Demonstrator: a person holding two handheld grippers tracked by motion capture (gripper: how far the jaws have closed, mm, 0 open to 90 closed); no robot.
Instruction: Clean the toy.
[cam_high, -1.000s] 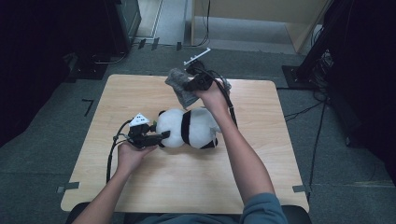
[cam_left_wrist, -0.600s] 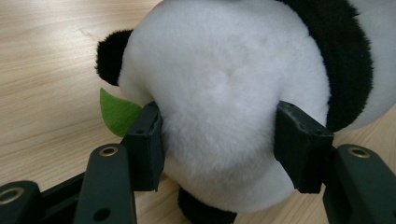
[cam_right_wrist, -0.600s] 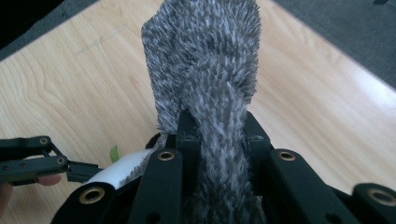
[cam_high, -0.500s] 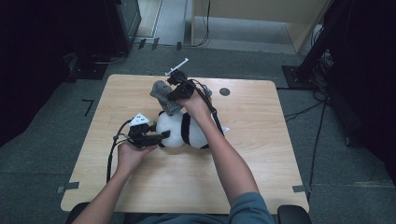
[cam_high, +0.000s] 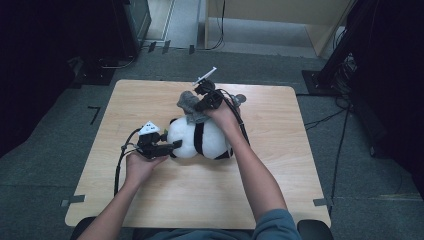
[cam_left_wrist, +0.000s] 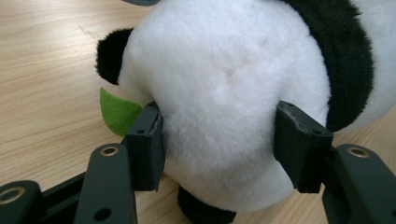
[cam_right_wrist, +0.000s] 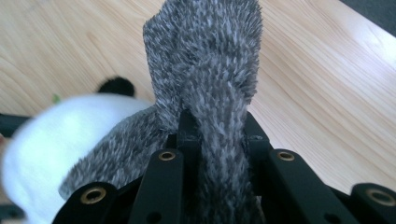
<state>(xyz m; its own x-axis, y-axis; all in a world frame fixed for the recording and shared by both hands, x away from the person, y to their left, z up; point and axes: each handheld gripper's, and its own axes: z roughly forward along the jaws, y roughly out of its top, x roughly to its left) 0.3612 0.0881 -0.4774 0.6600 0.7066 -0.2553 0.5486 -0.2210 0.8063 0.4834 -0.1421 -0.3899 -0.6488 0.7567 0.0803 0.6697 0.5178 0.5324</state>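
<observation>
While the left gripper (cam_left_wrist: 219, 154) clamps the panda plush (cam_left_wrist: 233, 93), right gripper (cam_right_wrist: 217, 130) pinching grey cloth (cam_right_wrist: 205, 60).

Fluffy plush panda (cam_left_wrist: 233, 93), fuzzy grey knit cloth (cam_right_wrist: 205, 70), smooth matt wooden table (cam_high: 280, 200)

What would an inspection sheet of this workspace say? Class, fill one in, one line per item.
Surface: wooden table, bare around the work.
Job's things: panda lying mid-table, a green bit at its head; grey knit partly draped on it.
Clutter: nothing seen.
Grippers: left gripper clamped on the panda's white head; right gripper shut on the grey knit, just above the panda.
Cables: black cable trails from the left gripper over the table; another runs along the right forearm; more cables on the floor.
Surroundings: grey carpet, dark equipment behind the table, tape marks at the near corners.
</observation>
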